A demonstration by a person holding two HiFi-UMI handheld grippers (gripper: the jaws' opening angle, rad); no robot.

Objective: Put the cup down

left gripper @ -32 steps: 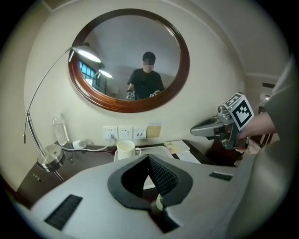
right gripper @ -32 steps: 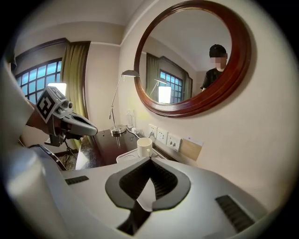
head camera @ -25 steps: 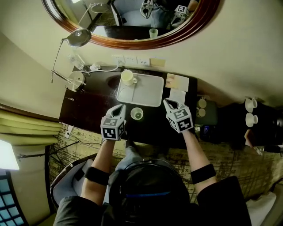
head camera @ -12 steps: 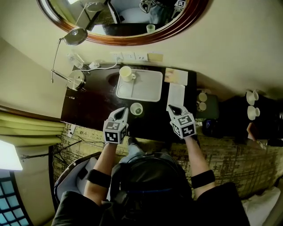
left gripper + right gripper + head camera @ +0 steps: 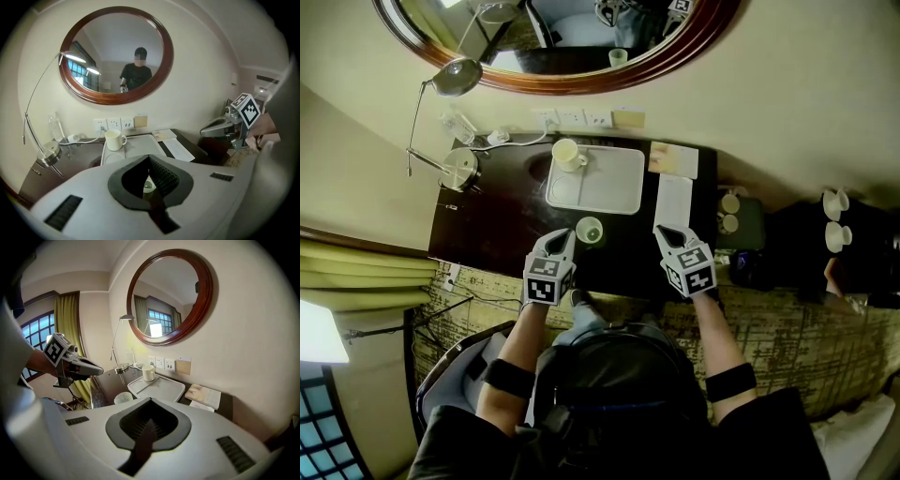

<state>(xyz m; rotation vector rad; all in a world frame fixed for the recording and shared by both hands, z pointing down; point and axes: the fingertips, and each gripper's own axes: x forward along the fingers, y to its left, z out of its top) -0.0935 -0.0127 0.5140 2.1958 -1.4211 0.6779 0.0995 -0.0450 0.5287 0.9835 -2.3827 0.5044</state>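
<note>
**At the near edge of the worktop, the cup is already down and both grippers are empty**

Nearest the person, the left gripper (image 5: 562,236) and the right gripper (image 5: 665,232) hang over the front edge of the dark worktop (image 5: 502,220), both pointing forward and down. Each gripper's own view shows its jaws pressed together with nothing caught between them.

Just beyond the tips, the glass cup (image 5: 590,231) stands upright on the bare worktop. It sits between the two grippers, just beside the left one and well apart from the right. In the left gripper view it shows only as a sliver past the closed jaws. The right gripper view shows it whole, out to the left, with neither gripper touching it.

Behind the cup lies a white tray (image 5: 619,192) with a white mug (image 5: 567,155) at its far left corner. A sheet of paper (image 5: 675,199) and a booklet (image 5: 674,160) lie to the right of the tray, and a desk lamp (image 5: 455,169) stands at the far left. Farthest off, wall sockets and an oval mirror (image 5: 581,82) hang above.

Judged from this layout, the putting down looks finished: the cup rests on its base and is free of both jaws. Little seems left except to draw the grippers away without knocking it.
</note>
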